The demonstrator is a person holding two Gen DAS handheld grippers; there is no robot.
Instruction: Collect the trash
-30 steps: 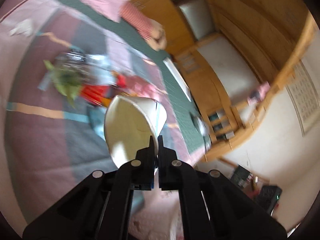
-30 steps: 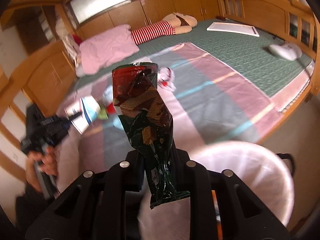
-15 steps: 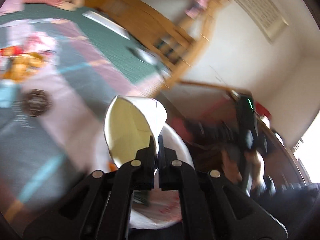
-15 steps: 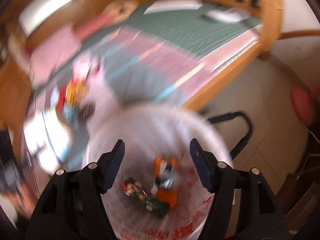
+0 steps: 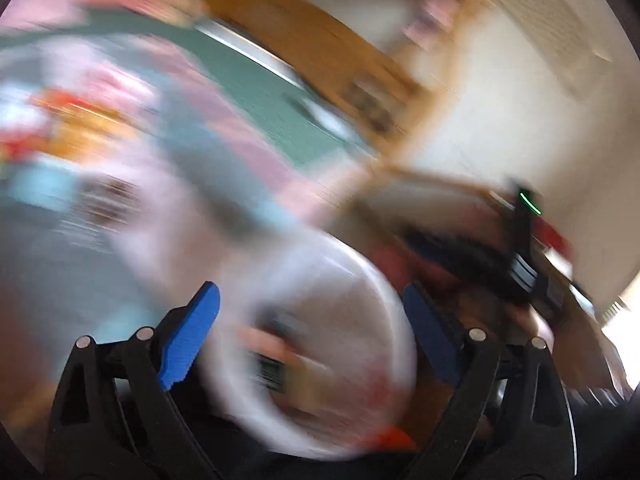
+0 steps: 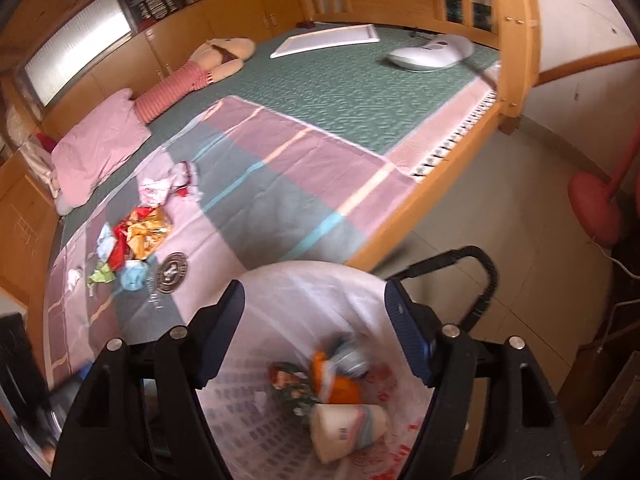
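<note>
White paper cup [image 6: 348,428] in bin [image 6: 280,280], sharp only from right; both jaws wide, empty, left's opening.

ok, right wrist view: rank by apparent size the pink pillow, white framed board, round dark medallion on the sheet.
1. pink pillow
2. white framed board, though it lies farther from the camera, so it may really be bigger
3. round dark medallion, clearly smallest
</note>
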